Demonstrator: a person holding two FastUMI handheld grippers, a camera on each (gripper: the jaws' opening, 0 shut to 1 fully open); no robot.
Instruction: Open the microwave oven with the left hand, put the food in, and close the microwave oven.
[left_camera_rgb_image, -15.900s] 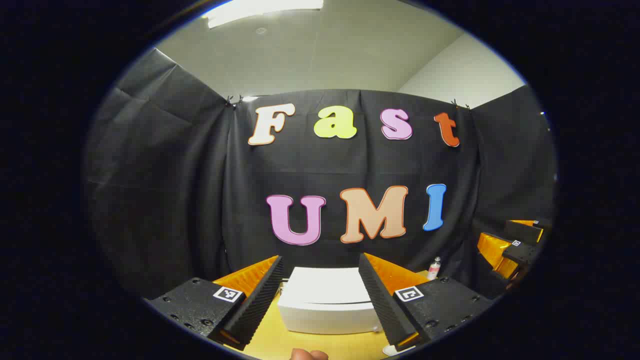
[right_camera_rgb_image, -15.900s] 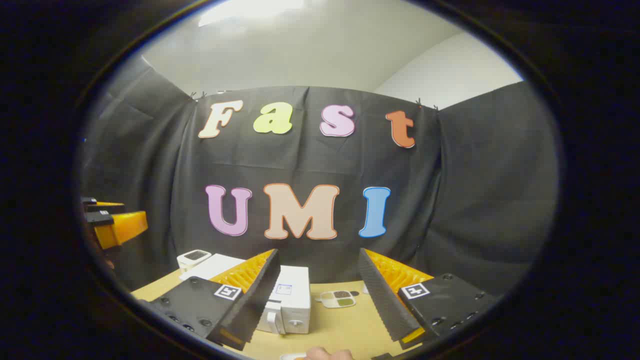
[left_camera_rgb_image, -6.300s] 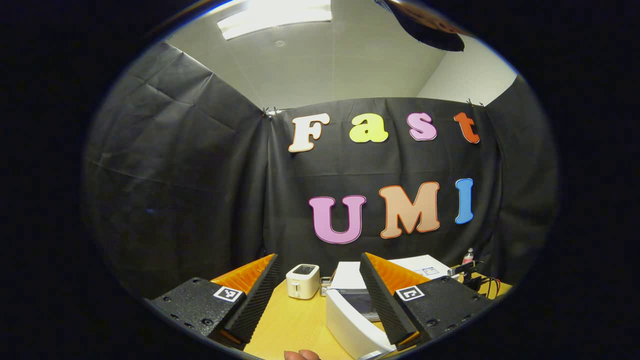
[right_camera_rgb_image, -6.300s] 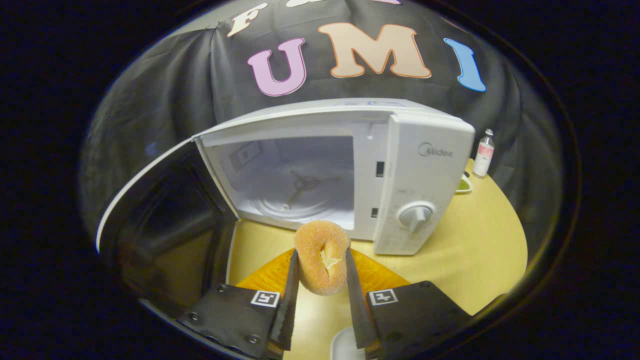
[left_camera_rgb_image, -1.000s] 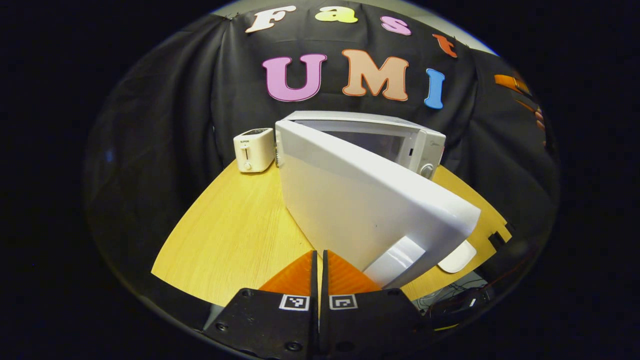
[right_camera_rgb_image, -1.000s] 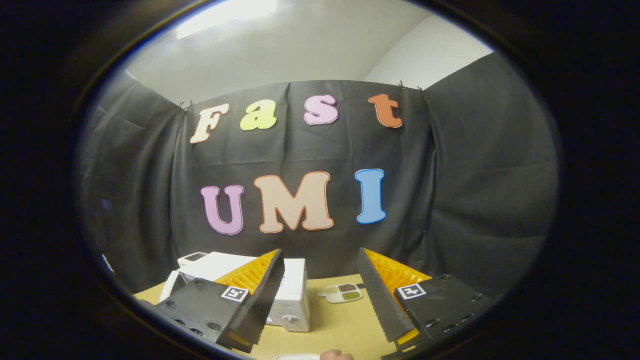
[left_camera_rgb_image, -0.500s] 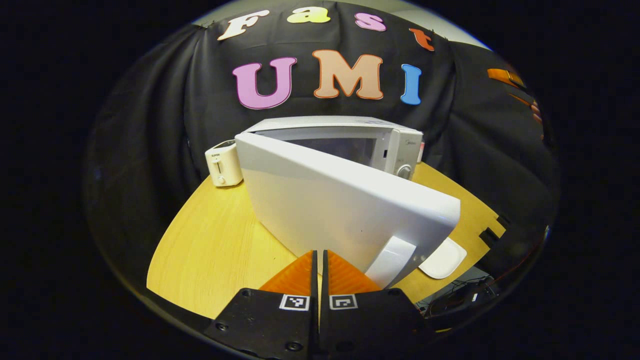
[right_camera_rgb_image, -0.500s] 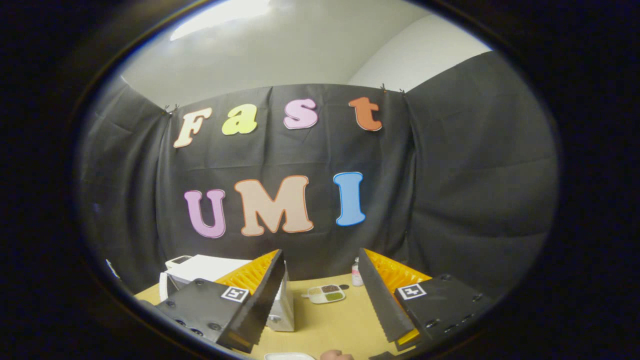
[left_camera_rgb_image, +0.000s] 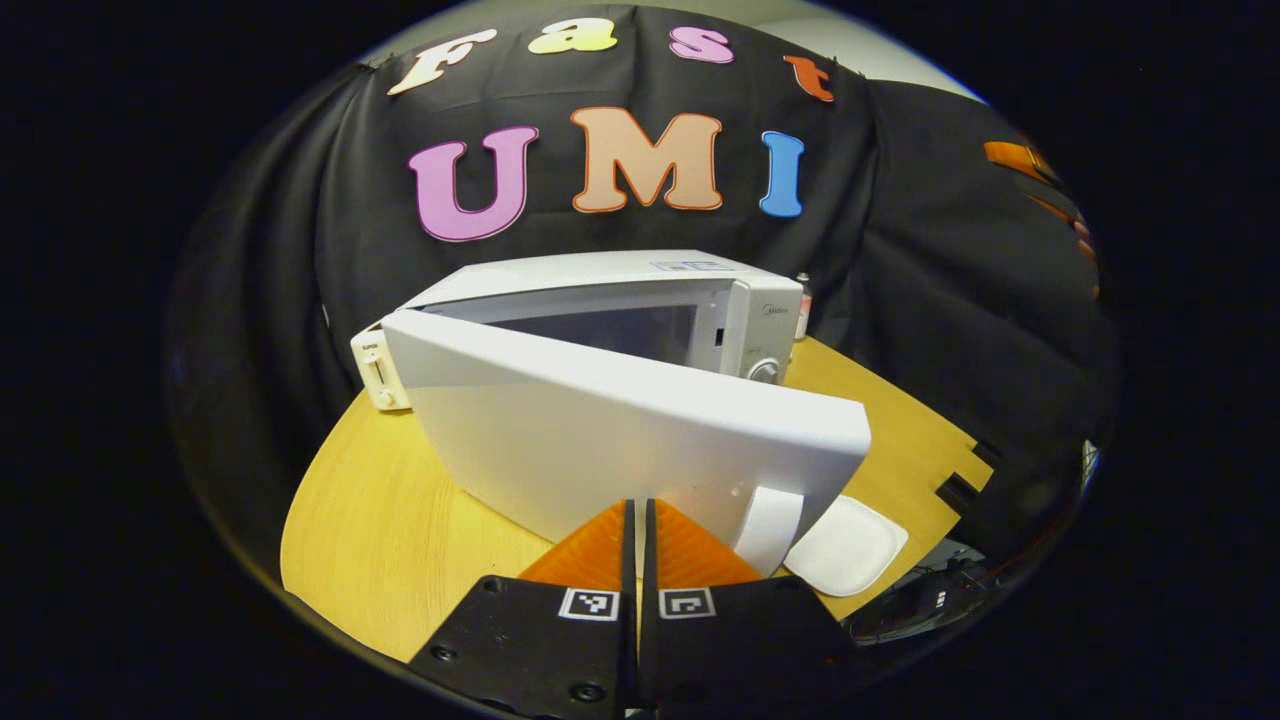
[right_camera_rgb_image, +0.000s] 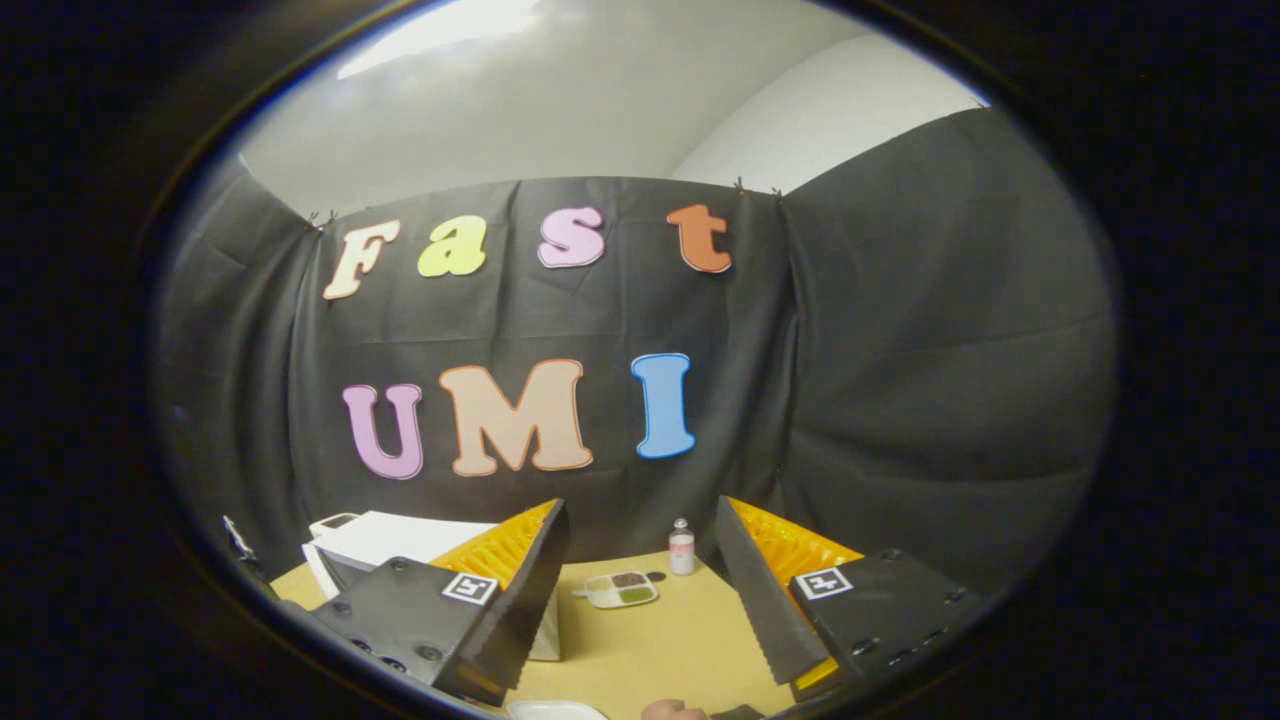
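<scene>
L gripper (left_camera_rgb_image: 636, 515) fingers together at microwave door (left_camera_rgb_image: 620, 430); toaster (left_camera_rgb_image: 378, 365) behind; R gripper (right_camera_rgb_image: 640, 590) fingers apart.

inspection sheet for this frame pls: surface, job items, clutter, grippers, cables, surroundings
Surface: light wooden tabletop.
Job's things: white microwave oven; its white door stands partly open. Food: nothing seen.
Clutter: white toaster left of the oven; white empty plate near the front edge; small pink-labelled bottle; small divided dish.
Grippers: left gripper fingers together, at the door's outer face, contact unclear; right gripper fingers apart, holding nothing.
Cables: dark wires below the table's edge.
Surroundings: black cloth wall.
</scene>
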